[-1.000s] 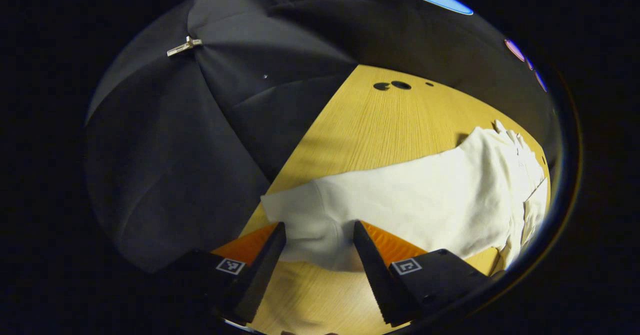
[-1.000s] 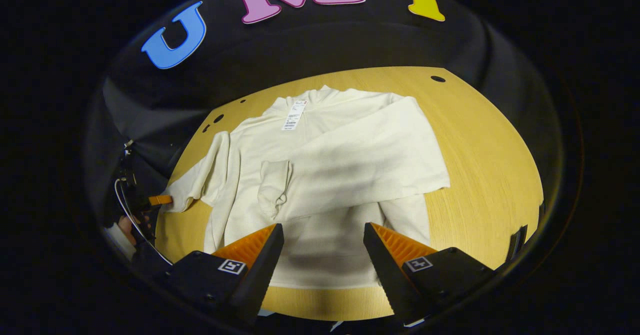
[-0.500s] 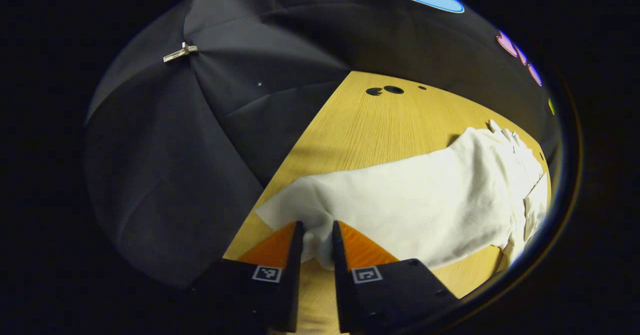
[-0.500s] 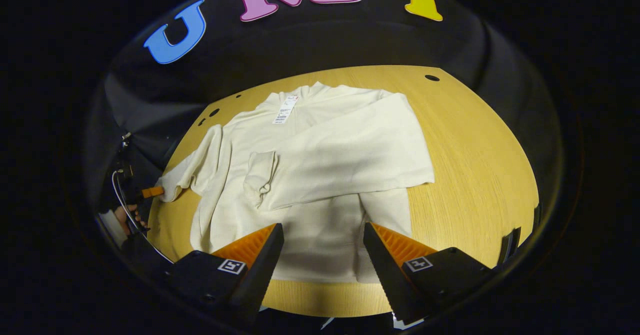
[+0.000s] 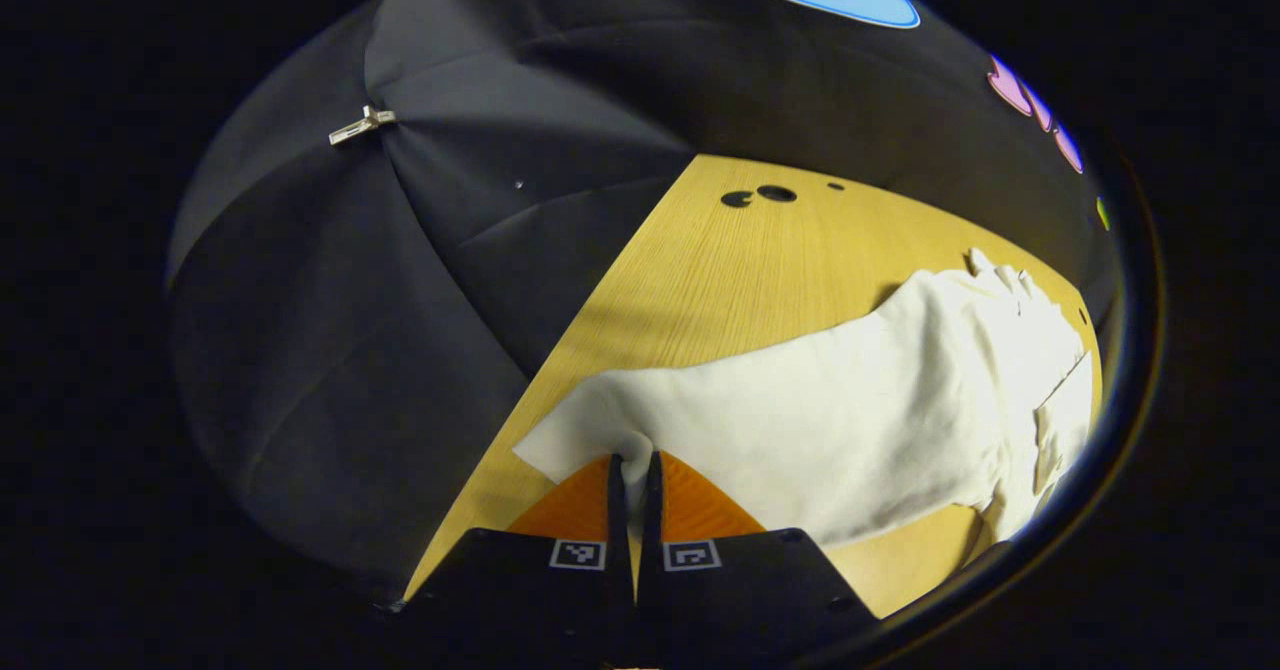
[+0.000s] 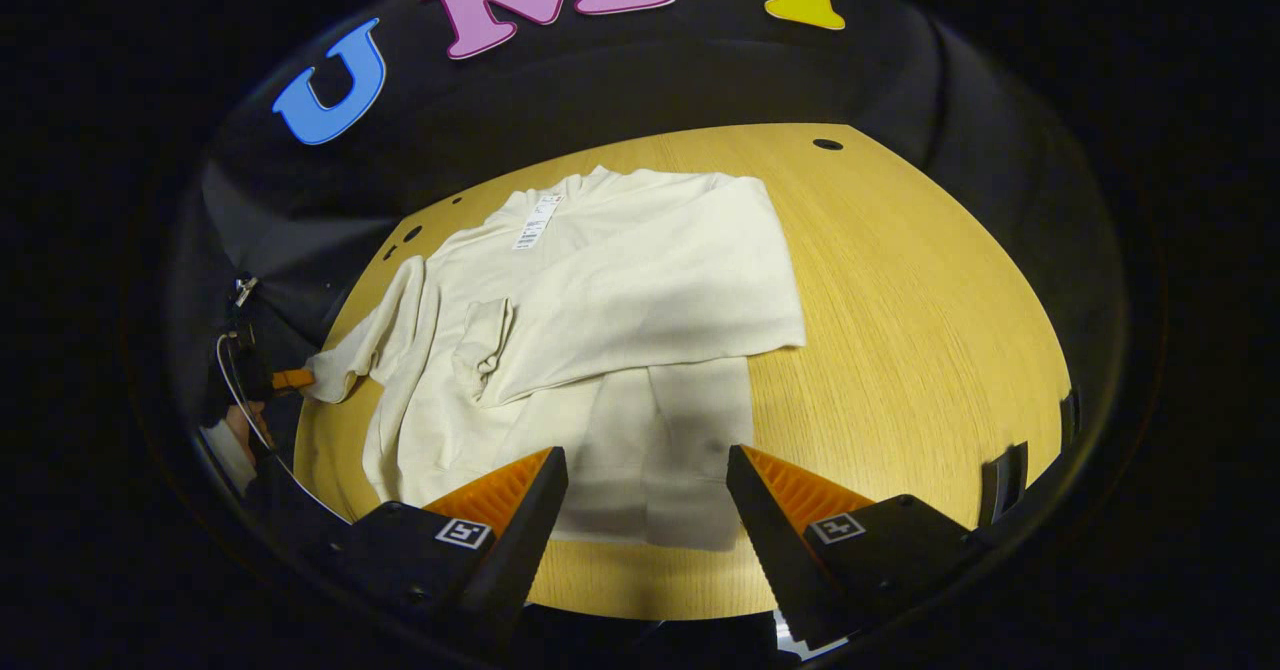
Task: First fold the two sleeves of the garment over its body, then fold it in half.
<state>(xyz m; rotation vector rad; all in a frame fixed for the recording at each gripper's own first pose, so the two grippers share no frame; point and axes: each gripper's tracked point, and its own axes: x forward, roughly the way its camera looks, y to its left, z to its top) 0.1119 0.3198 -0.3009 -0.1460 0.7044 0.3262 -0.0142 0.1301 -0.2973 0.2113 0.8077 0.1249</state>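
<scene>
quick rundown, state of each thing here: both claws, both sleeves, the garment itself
left claw: shut on the left sleeve's cuff
right claw: open, above the hem, holding nothing
left sleeve: still stretched out to the side, end pinched
right sleeve: already folded across the body
garment: flat on the table, not yet folded in half

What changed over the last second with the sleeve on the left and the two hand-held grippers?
The left hand-held gripper went from open, straddling the cuff of the unfolded left sleeve, to shut on it. The right hand-held gripper stayed open above the hem of the cream sweater; its other sleeve stayed folded across the body.
</scene>
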